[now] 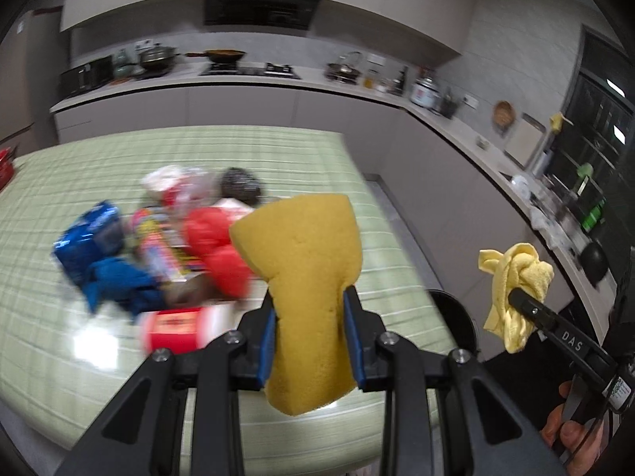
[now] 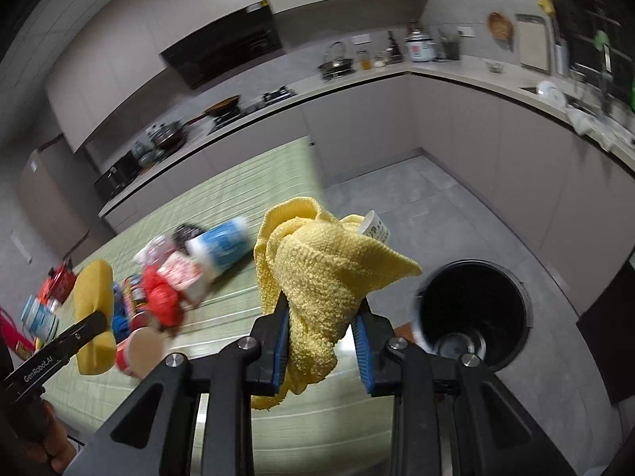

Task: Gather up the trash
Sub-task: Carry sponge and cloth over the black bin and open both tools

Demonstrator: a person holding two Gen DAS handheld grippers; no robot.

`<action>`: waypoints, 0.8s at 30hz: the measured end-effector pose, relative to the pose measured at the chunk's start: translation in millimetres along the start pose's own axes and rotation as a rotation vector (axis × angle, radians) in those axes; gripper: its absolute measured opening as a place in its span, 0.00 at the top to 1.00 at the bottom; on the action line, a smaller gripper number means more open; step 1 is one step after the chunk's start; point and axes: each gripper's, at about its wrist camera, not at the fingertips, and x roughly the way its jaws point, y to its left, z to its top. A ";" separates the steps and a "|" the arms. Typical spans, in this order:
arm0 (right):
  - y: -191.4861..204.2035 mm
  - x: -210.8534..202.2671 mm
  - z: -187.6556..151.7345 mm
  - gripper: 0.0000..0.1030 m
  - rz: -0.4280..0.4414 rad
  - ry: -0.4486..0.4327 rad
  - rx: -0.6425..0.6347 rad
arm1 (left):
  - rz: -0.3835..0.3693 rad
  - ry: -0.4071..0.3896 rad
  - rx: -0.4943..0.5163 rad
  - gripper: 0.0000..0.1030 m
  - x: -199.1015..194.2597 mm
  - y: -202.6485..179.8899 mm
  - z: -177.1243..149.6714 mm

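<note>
A yellow sponge (image 1: 305, 293) is being gripped upright in the left claw (image 1: 309, 333), its blue pads pressing into its narrowed waist, its long axis running up and away from the claw. A crumpled yellow cloth (image 2: 317, 277) is being clamped in the right claw (image 2: 323, 341), with folds hanging below the pads and a small white tag (image 2: 376, 228) poking out behind it.

Both claws are being held above the near edge of a counter covered in a green checked cloth (image 1: 278, 150). A round black trash bin (image 2: 472, 309) is standing on the grey floor just beside the counter's right edge, its open mouth facing up. It is lying below and to the right of the right claw, so the cloth appears nearer to it than the sponge; in the left wrist view only a dark sliver of the bin's rim is showing between the two claws.

More litter is being left in a blurred heap on the counter: a blue packet (image 1: 89, 234), red crumpled plastic (image 1: 222, 250), a red and white cup (image 1: 178, 327) on its side, and a blue and white cup (image 2: 222, 246). Nothing appears to be standing between the right claw and the bin. The sponge would probably have to be carried rightward over the counter's edge.
</note>
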 end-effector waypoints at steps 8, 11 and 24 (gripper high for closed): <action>-146.0 16.3 35.5 0.70 -0.034 0.038 0.008 | -0.058 0.056 0.014 0.70 61.7 -121.3 -0.9; -188.3 31.5 40.0 0.70 -0.039 0.078 -0.001 | -0.090 0.099 0.027 0.70 89.9 -164.3 -5.6; -296.3 137.3 21.5 0.70 0.018 0.330 -0.003 | -0.029 0.354 0.007 0.67 219.2 -239.2 -65.8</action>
